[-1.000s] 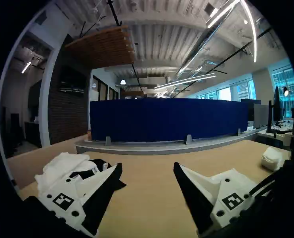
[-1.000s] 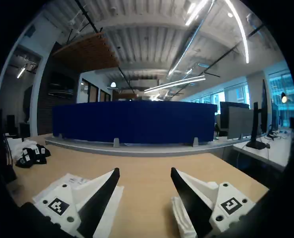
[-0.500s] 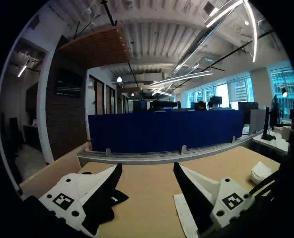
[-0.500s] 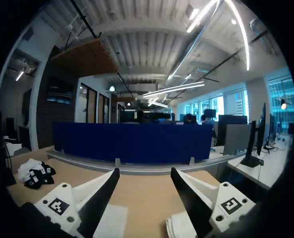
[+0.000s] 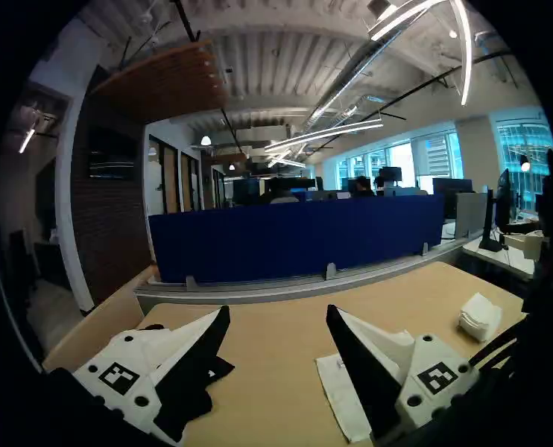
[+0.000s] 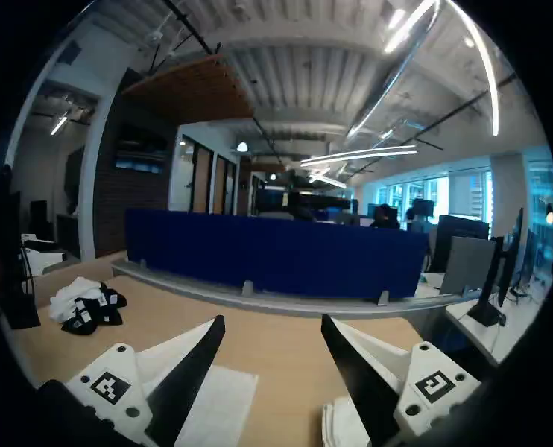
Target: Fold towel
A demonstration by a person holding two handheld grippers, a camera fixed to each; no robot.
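- My left gripper [image 5: 276, 313] is wide open, with nothing between its fingers; it sits over the wooden surface [image 5: 284, 365].
- My right gripper [image 6: 272, 322] is also spread wide and holds nothing.
- In the left gripper view the towel [image 5: 336, 391] lies flat and white on the near part of the surface. Part of it is hidden under one finger, and I cannot tell whether that finger touches it.
- In the right gripper view the same flat towel [image 6: 220, 402] shows between the fingers, running under one of them.
- A folded stack [image 5: 479, 316] of white cloth sits near the right edge of the surface, well apart from the towel.
- A loose pile of white and black cloth [image 6: 86, 304] lies near the far left corner.
- A blue partition [image 5: 299, 238] stands along the far edge.
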